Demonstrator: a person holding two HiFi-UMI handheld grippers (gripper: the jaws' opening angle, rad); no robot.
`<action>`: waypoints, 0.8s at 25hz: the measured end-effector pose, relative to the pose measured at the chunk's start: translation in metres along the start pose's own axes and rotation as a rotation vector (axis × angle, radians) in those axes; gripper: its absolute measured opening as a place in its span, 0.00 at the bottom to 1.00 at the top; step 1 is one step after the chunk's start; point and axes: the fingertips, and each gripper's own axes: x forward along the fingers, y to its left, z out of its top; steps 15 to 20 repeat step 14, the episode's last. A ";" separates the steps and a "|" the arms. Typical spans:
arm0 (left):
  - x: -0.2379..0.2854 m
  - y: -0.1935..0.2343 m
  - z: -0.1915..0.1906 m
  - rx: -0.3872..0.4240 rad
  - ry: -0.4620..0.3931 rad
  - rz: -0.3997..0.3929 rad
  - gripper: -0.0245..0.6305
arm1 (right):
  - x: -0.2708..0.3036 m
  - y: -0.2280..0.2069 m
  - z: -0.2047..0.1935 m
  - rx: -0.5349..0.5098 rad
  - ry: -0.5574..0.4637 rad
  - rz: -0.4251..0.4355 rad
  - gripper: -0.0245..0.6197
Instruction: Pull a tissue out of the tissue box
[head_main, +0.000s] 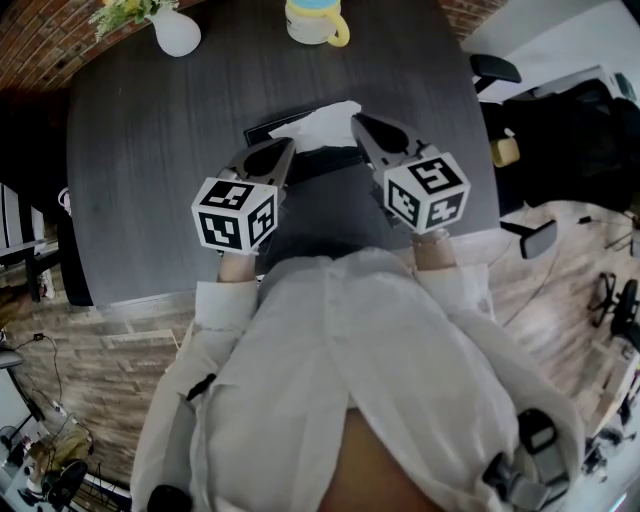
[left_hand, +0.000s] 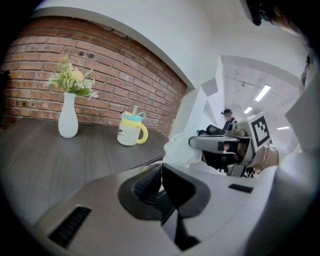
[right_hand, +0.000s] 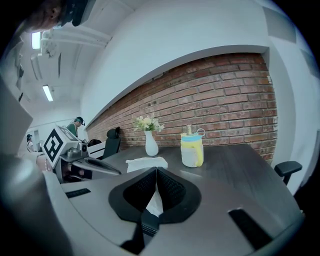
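Right tool (right_hand: 156, 169) pinches tissue (head_main: 318, 122); vase (head_main: 176, 32), mug (head_main: 313, 20) well beyond box (head_main: 325, 162).

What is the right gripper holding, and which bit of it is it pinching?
The right gripper holds the white tissue, its jaws shut on the tissue's end nearest it; the rest spreads out beyond them.

Dark table (head_main: 150, 180) bears vase (head_main: 176, 32), mug (head_main: 312, 20), tissue box (head_main: 262, 131).

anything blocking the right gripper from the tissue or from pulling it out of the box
Nothing visible. The right gripper is shut on the white paper tissue, and nothing stands over the black rectangular tissue box.
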 end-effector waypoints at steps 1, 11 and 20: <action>0.000 0.000 0.000 -0.002 0.001 0.001 0.05 | 0.000 0.000 0.000 -0.001 0.001 -0.001 0.05; -0.003 0.001 0.000 -0.006 -0.004 0.004 0.05 | -0.001 0.003 -0.002 -0.009 0.007 -0.001 0.05; -0.003 0.002 -0.001 -0.007 -0.004 0.005 0.05 | -0.001 0.004 -0.001 -0.012 0.007 0.000 0.05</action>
